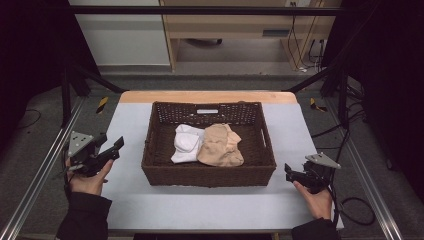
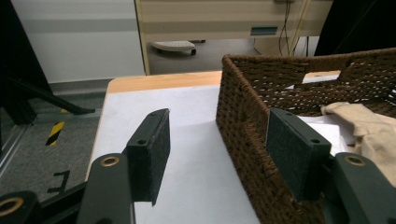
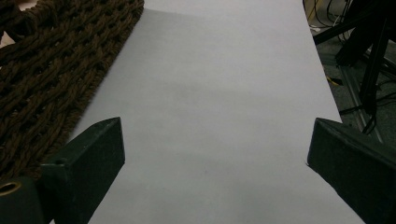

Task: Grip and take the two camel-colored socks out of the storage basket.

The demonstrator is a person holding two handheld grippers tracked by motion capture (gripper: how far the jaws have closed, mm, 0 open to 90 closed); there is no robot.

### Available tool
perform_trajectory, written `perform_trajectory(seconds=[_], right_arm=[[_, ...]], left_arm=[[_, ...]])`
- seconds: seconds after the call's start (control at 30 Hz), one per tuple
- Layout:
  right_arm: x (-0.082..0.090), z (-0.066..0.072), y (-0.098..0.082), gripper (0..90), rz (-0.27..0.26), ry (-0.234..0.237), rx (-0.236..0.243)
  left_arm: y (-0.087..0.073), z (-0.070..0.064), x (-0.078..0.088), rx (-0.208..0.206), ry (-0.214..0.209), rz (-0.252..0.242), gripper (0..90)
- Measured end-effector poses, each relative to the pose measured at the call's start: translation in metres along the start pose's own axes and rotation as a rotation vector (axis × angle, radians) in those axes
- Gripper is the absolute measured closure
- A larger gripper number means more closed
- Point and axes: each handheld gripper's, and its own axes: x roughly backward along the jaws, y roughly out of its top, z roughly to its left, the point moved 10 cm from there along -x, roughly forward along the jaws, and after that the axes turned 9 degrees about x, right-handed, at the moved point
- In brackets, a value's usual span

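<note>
Wicker basket (image 1: 208,172) between both grippers — apart from each | left gripper (image 1: 111,151) fingers apart | right gripper (image 1: 289,173) fingers apart

Dark brown woven basket (image 1: 208,176), rectangular, upright at centre of the high view, on the pale table, white folded cloth (image 1: 186,144) lying inside it left of centre, touching a beige crumpled cloth (image 1: 221,146) to its right

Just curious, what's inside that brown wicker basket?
Inside the wicker basket lie white socks and a beige cloth, side by side and touching. Whatever lies beneath them is covered.
</note>
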Motion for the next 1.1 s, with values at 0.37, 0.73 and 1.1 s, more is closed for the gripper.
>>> perform_trajectory(seconds=[0.37, 0.73, 1.1], right_arm=[[0.002, 0.002, 0.002, 4.8, -0.012, 0.008, 0.009], [0.003, 0.003, 0.004, 4.6, -0.023, 0.008, -0.005], [0.002, 0.002, 0.004, 4.6, -0.022, 0.000, 0.008]], left_arm=[[0.028, -0.050, -0.008, -0.039, -0.066, -0.063, 39.0], [0.038, -0.101, -0.024, -0.034, -0.161, -0.065, 38.0], [0.038, -0.160, -0.058, -0.102, -0.211, -0.031, 38.6]])
